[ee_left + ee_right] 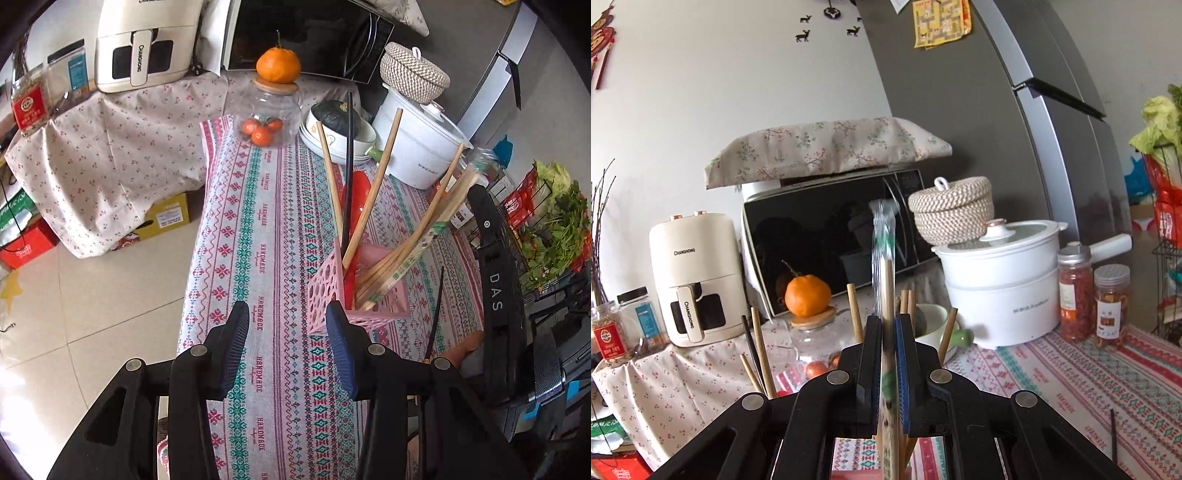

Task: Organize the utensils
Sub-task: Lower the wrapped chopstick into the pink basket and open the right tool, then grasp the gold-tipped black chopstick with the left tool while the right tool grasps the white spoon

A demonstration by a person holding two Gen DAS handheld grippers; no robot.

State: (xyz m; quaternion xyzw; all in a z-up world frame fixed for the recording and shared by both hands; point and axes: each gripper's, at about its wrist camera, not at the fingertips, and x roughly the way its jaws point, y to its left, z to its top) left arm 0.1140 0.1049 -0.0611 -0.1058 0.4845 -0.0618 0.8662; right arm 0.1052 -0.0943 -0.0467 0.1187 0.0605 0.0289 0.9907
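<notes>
Mostly done: many chopsticks [373,192] already upright in pink holder [354,295]. Right gripper [888,325] clamped on wrapped chopsticks [884,258] above holder. Left gripper [288,332] apart, empty. Black chopstick [435,314] left on tablecloth [273,229], right of holder.

The table [236,221] wears a striped cloth patterned in pink and teal. Taking the left wrist view as a clock face, a pink holder [356,295] stands just right of centre, a glass jar [271,110] at 12 o'clock, stacked bowls [332,144] and a white pot [417,147] towards 1 o'clock. One black chopstick [436,314] lies loose at 4 o'clock.
</notes>
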